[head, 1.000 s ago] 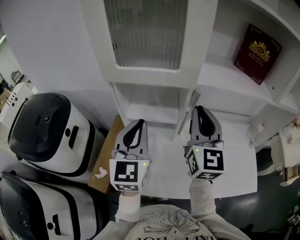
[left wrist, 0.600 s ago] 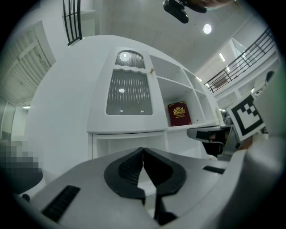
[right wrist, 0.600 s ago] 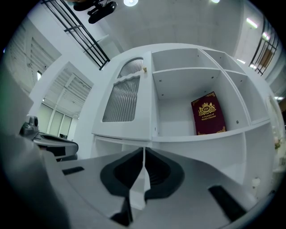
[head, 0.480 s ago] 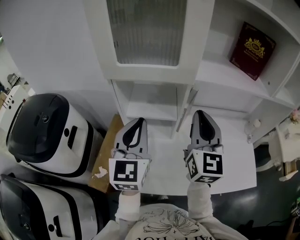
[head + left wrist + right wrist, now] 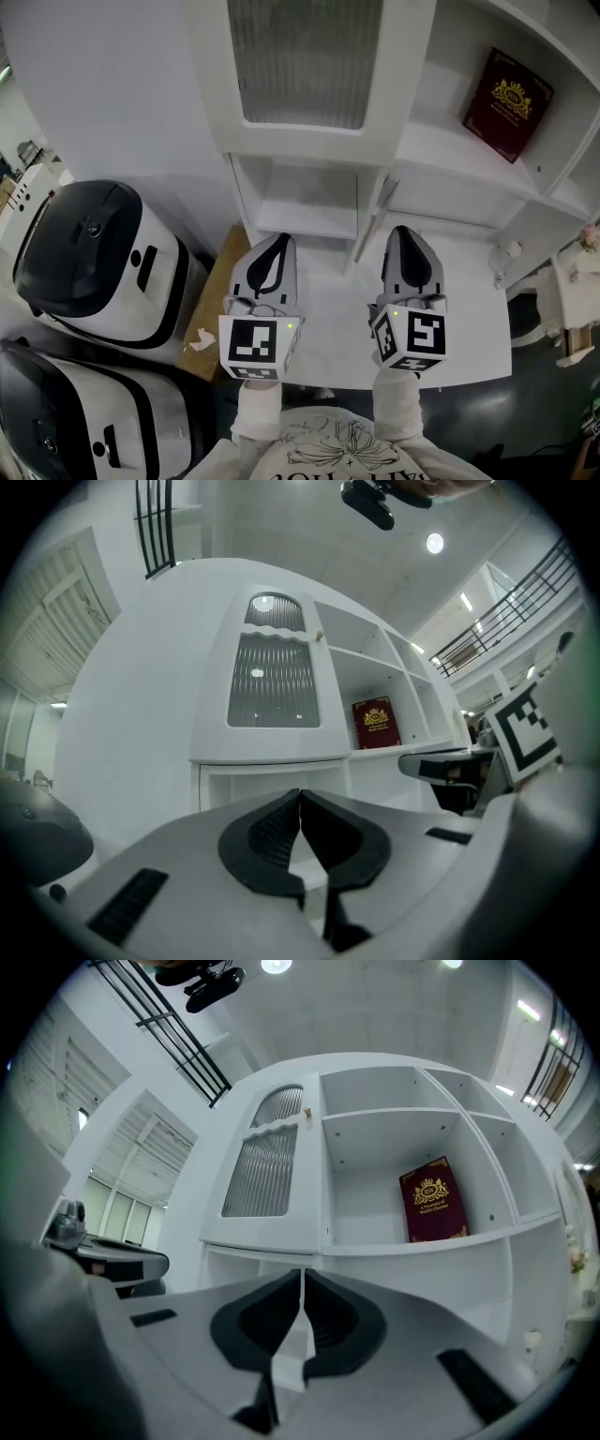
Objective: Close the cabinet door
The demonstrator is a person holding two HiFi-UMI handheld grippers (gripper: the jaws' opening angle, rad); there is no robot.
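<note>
holding short of the cabinet door point(image 5: 305, 66), both tools pinched on nothing

and that ribbed-glass door sat flat in its frame on the cabinet's left half, its little knob point(image 5: 306, 1111) tucked against the centre post, with no gap showing in either gripper view. that was how the task wanted it; whether this pair put it there, one look couldn't say. the left gripper point(image 5: 278, 242) and right gripper point(image 5: 401, 231) were side by side, low over the white counter point(image 5: 469, 309), pointing at the cabinet but well short of it and touching nothing. both had their jaws pressed together with only air between them, which read as tools at rest, or set to nudge with a closed tip, not to grab. below the door an open cubby point(image 5: 305, 202) gaped, and a thin white panel point(image 5: 373, 220) slanted edge-on beside it, just ahead of the right gripper. a small lower door swung out, perhaps, but i couldn't tell. a red book point(image 5: 507, 103) leaned on the open shelf to the right, clear of everything.
</note>
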